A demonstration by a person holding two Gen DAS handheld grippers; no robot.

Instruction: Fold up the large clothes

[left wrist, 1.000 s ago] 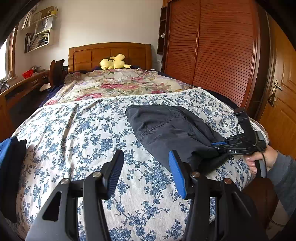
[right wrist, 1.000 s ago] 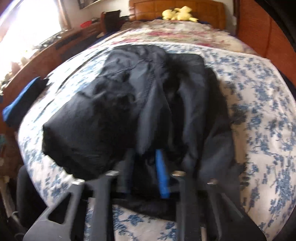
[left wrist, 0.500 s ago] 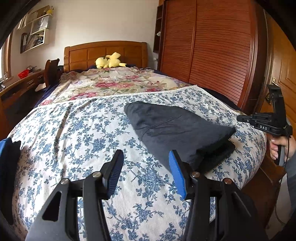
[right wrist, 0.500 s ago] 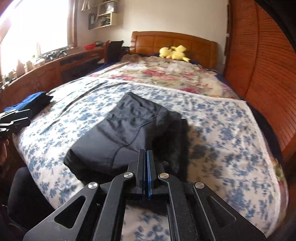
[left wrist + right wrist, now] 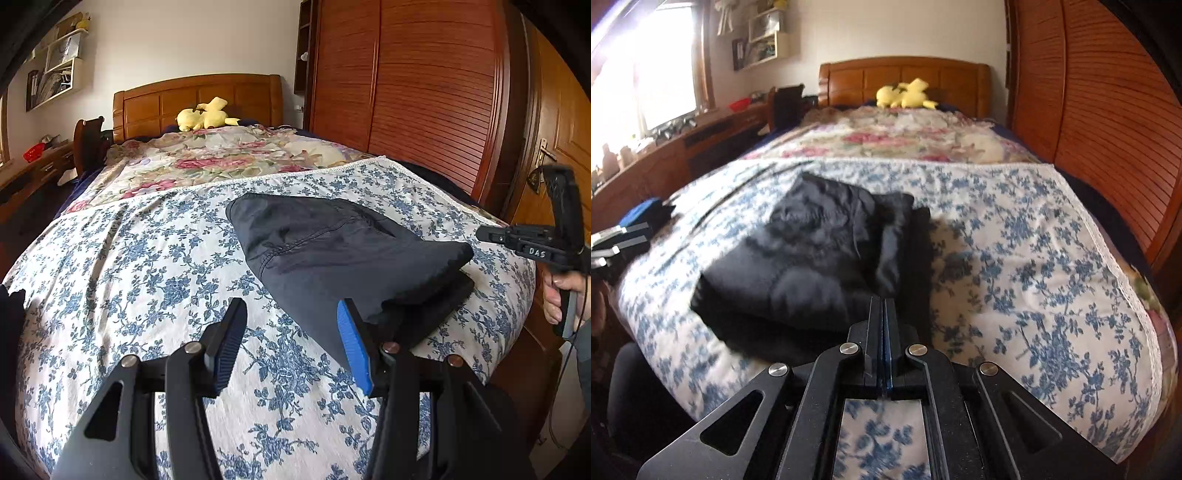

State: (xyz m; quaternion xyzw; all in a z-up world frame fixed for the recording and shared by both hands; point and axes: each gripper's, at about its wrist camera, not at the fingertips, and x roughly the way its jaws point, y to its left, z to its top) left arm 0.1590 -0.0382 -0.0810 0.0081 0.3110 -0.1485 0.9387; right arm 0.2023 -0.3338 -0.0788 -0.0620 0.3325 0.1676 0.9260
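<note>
Left wrist view: the left gripper (image 5: 291, 343) hangs with jaws apart and empty over the floral bedspread (image 5: 122, 266). The folded dark garment (image 5: 343, 254) lies at two o'clock, and the right gripper (image 5: 524, 242) is at three o'clock.

Right wrist view: the right gripper's (image 5: 884, 339) jaws are together on nothing; the garment (image 5: 820, 258) sits at eleven o'clock. Its puffy top layer could spring open unpressed.

Dark garment (image 5: 332, 251): matt cloth. Bedspread (image 5: 147, 258): printed cotton. Wardrobe (image 5: 424, 92): glossy slatted wood.
</note>
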